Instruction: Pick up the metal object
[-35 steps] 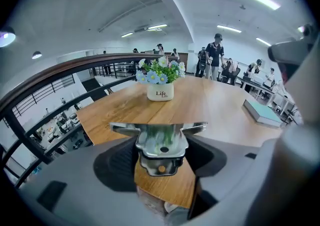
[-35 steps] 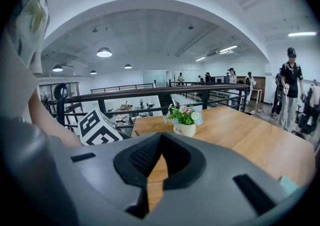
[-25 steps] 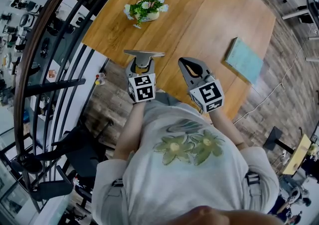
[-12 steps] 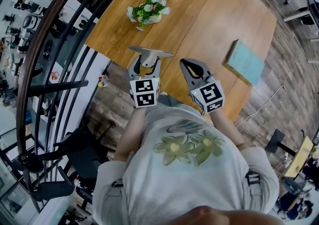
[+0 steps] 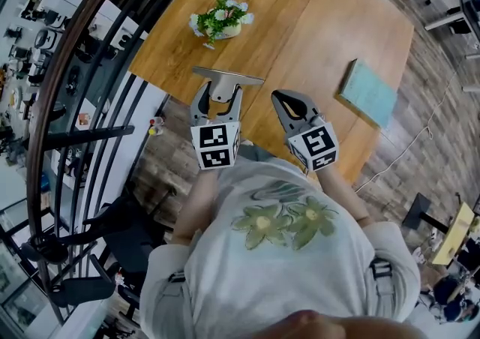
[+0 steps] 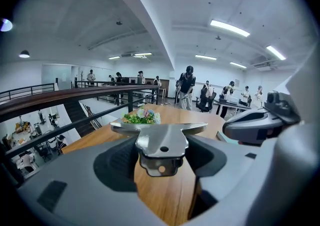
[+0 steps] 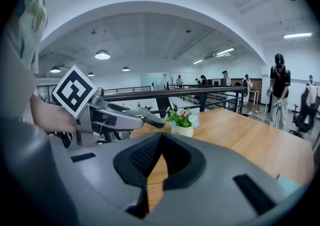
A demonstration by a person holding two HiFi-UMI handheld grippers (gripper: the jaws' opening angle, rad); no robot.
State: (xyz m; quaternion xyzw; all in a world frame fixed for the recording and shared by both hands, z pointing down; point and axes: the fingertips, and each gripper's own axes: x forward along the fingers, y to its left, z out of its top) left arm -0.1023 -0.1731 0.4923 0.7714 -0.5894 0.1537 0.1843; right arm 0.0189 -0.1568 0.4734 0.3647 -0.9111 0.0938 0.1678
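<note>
A flat, T-shaped metal object point(image 5: 225, 79) with a wide top bar hangs above the near edge of the wooden table point(image 5: 300, 22). My left gripper point(image 5: 217, 97) is shut on its stem, and in the left gripper view the metal object point(image 6: 161, 142) sits clamped between the wide-set dark pads. The right gripper point(image 5: 280, 97) hovers just to its right, shut and empty. In the right gripper view its pads point(image 7: 145, 157) meet at the tip, and the left gripper point(image 7: 125, 118) shows at the left with the metal piece in it.
A small pot of flowers point(image 5: 219, 16) stands at the table's far left, and a pale blue book point(image 5: 365, 90) lies at the right. A dark railing point(image 5: 82, 67) runs along the left, over a drop to a lower floor. People stand far behind the table point(image 6: 186, 86).
The left gripper has risen with the metal object, which now sits higher and nearer the head camera. The right gripper has stayed where it was.
</note>
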